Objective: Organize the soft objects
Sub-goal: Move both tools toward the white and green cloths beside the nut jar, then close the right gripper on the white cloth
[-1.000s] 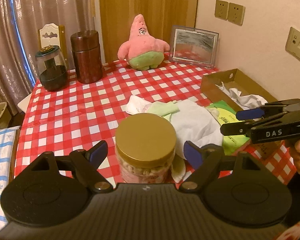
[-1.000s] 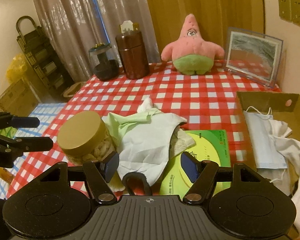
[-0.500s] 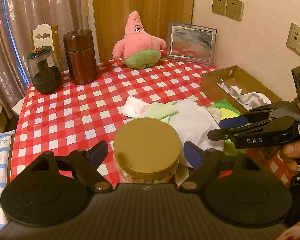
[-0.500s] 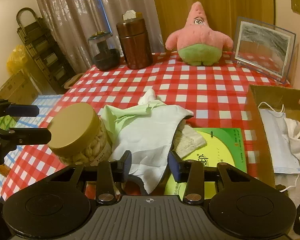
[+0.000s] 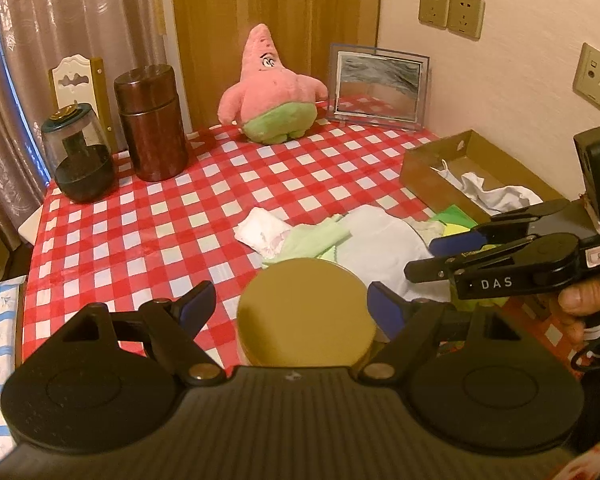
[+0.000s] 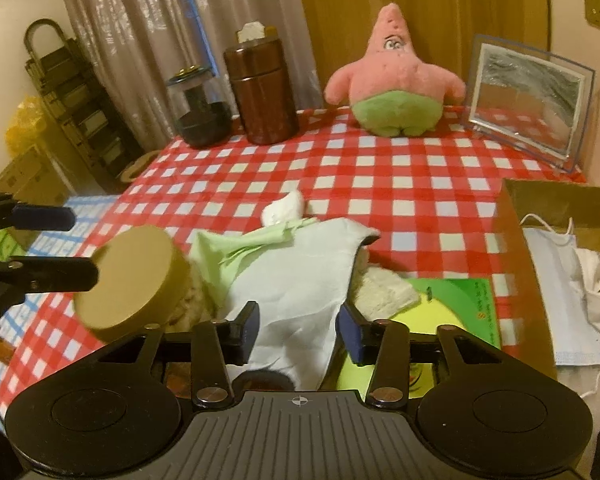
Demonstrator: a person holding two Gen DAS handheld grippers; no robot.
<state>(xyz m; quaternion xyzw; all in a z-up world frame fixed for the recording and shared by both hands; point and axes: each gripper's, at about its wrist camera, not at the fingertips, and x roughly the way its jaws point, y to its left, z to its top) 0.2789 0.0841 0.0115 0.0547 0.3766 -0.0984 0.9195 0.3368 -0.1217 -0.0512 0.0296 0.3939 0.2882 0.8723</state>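
A jar with a gold lid stands between the fingers of my left gripper, which is open and not pressing on it. In the right wrist view the jar looks tilted, with the left gripper beside it. A pale cloth lies over a light green cloth. My right gripper straddles the pale cloth's near end. Its jaws are opening and the pads do not squeeze the cloth. From the left wrist, the right gripper hovers over that cloth. A pink star plush sits at the back.
At the right is a cardboard box holding a face mask and white cloth. A green booklet lies under the cloths. A brown canister, a dark glass jar and a picture frame line the back.
Both grippers have come forward and slightly down. The jar now sits deeper between the left fingers. The right jaws narrowed over the pale cloth, then widened a little.
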